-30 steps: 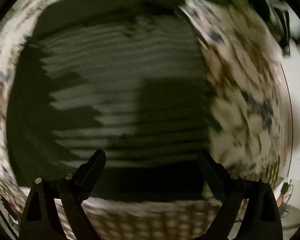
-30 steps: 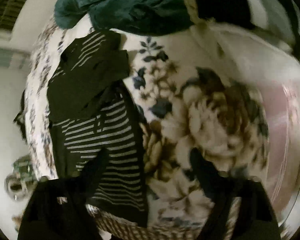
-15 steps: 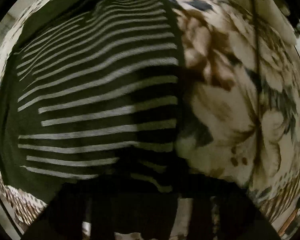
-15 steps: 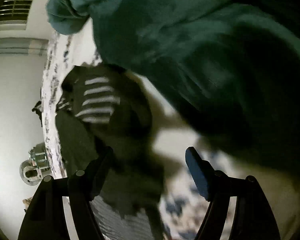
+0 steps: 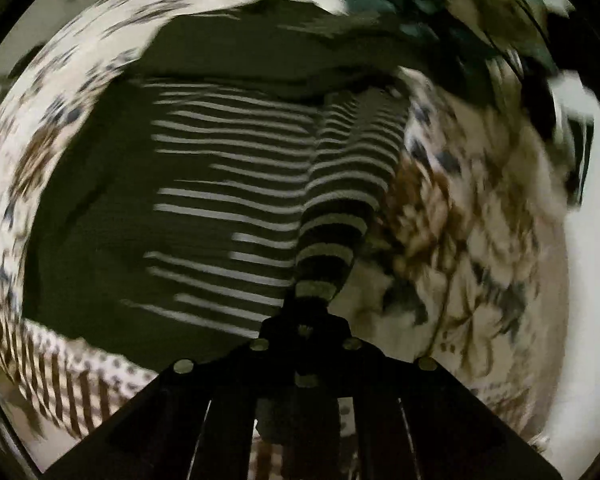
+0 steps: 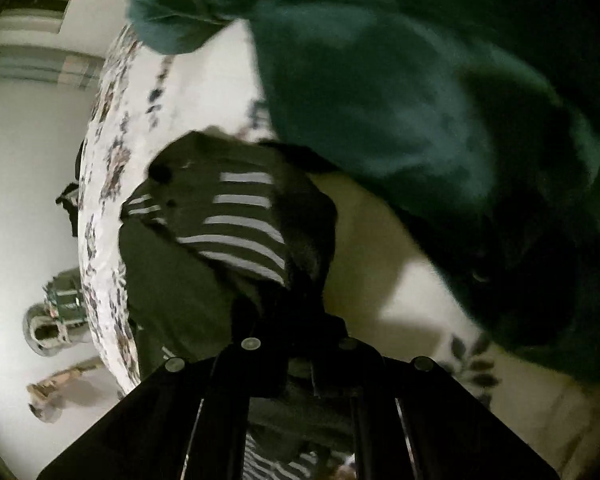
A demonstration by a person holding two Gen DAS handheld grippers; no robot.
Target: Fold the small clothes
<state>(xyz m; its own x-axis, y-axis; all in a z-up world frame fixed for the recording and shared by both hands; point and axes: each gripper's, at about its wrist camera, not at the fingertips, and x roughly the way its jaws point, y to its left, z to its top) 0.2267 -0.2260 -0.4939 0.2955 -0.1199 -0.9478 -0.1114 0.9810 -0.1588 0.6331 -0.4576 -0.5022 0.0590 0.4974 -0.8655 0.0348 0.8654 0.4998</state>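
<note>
Left wrist view: left gripper [image 5: 306, 312], closed, pinches a dark white-striped knit garment [image 5: 228, 200] at lower centre, its pulled fold running up-frame over the floral bedspread [image 5: 480, 240].
Right wrist view: right gripper [image 6: 296, 344], clamped, grips the garment's dark edge at centre, beside teal clothing [image 6: 380, 100] at upper right.

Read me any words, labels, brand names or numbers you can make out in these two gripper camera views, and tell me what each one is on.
None: no readable text in either view.
Striped black and white garment: stripes only, no label showing.
Dark green garment: plain, no print.
Floral bedspread: flower pattern only, blurred.
Small objects on the floor: too small and blurred to tell.
</note>
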